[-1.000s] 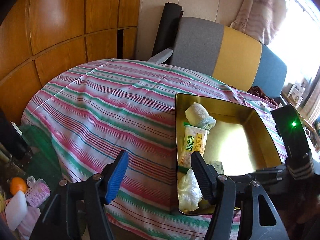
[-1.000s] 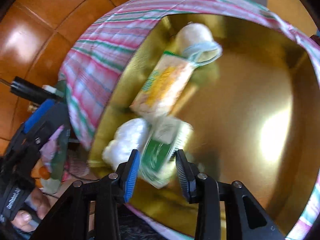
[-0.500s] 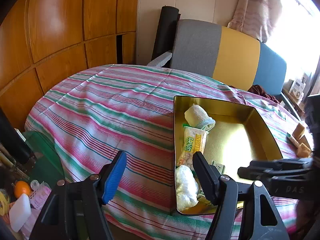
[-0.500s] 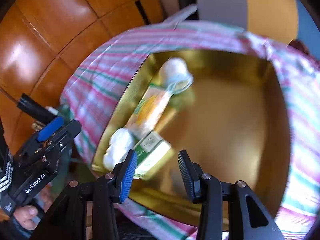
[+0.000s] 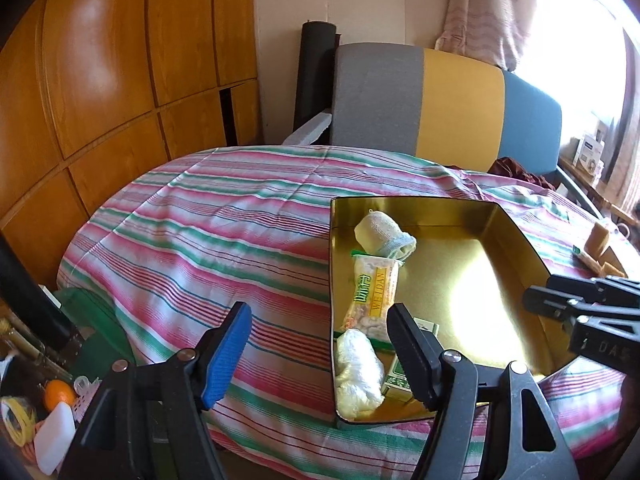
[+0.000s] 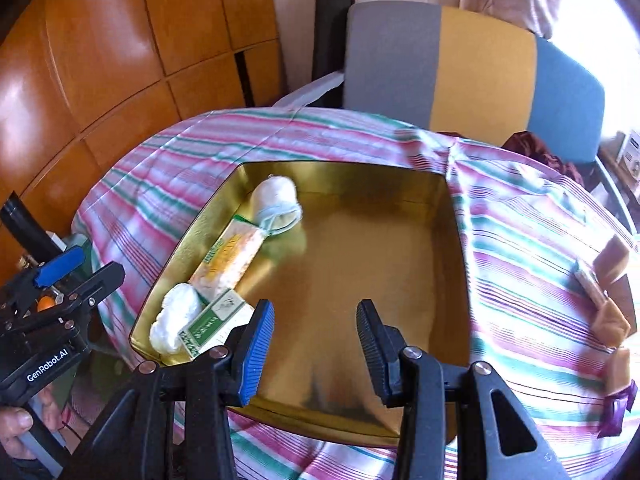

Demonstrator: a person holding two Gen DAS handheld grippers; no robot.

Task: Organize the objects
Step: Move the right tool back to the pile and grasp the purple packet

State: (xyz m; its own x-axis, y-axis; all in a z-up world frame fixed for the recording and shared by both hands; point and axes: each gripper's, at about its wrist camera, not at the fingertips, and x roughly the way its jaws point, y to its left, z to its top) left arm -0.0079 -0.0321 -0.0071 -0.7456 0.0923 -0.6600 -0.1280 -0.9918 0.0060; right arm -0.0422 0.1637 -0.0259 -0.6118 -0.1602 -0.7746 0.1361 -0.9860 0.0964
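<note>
At the far left, past the desk edge, a clutter of small things sits low: an orange (image 5: 58, 394), a white block (image 5: 54, 438) and a yellow coil (image 5: 18, 414). The striped cloth (image 5: 224, 232) covers the desk and drops over its rounded left rim; this left half of the cloth is bare.

The left tool (image 5: 318, 354) hangs over the near part of the cloth, its blue pad (image 5: 226, 354) above the stripes and its black pad (image 5: 412, 354) over the tray's near-left corner. Its jaws stand moderately wide, have just been opening, and nothing is between them.

The gold tray (image 6: 456, 248) lies right of centre on the cloth. Along its left wall, from far to near, lie a rolled white cloth (image 6: 276, 206), a yellow snack packet (image 6: 230, 262), a white crumpled bag (image 6: 176, 322) and a green-and-white box (image 6: 214, 322), the last two side by side in the near-left corner. The rest of the tray floor is bare.

The right tool (image 6: 316, 340) hangs above the tray's near middle, jaws narrowly parted and empty, touching nothing; the box lies just left of its blue pad (image 6: 258, 350).

Further right, near the cloth's right edge, brown blocks (image 6: 612, 316) lie in a loose line.
</note>
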